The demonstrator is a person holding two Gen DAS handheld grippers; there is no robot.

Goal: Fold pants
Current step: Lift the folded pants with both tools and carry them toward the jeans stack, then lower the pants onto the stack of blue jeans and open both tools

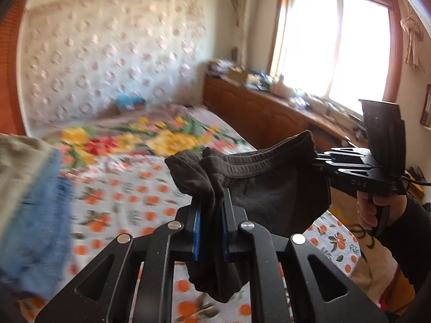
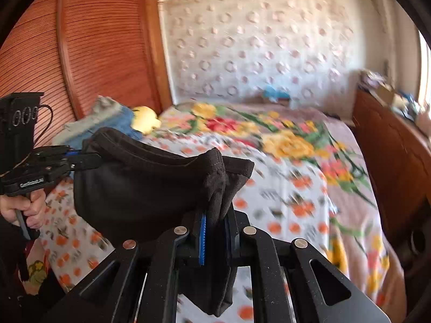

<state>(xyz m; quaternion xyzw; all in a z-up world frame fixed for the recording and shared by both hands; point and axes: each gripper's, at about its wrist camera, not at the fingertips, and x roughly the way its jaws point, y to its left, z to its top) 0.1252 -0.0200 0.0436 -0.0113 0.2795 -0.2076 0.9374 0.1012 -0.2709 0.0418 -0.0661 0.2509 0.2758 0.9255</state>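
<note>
Dark brown pants hang in the air above the bed, stretched between both grippers by the waistband. My left gripper is shut on one bunched end of the waistband. My right gripper shows at the right of the left wrist view, shut on the other end. In the right wrist view my right gripper is shut on the pants, and my left gripper holds the far end at the left. The cloth sags between them.
The bed has an orange-print sheet and a flowered blanket. A pile of blue and beige clothes lies at the left, also in the right wrist view. A wooden cabinet with clutter runs under the window.
</note>
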